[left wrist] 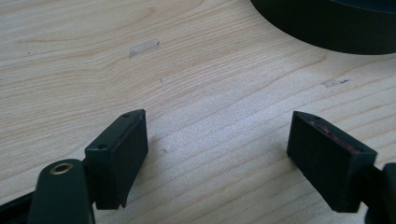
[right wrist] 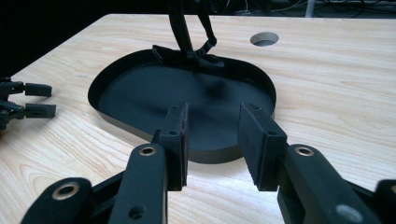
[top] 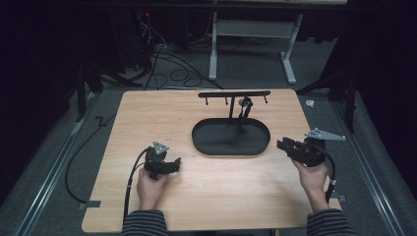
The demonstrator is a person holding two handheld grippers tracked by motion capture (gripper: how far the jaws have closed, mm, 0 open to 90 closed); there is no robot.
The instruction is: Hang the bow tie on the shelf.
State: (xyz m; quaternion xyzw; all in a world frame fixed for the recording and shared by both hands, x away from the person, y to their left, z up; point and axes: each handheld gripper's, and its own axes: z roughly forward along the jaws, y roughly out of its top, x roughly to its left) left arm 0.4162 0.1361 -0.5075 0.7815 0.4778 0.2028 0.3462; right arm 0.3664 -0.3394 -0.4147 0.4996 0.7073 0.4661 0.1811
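The black oval metal tray stand (top: pixel 231 138), judged rigid and light, is being faced by the half-parted right gripper (right wrist: pixel 213 142); the left gripper (left wrist: pixel 217 158) is being held wide, empty; its upright post looks the likeliest hold.

Left tool (top: pixel 173 164) jaws wide apart; right tool (top: pixel 285 146) jaws partly apart.

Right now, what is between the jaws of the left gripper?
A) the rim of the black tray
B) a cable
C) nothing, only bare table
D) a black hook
C: in the left gripper view the left gripper has its jaws wide apart over bare wooden table; the black tray lies farther off.
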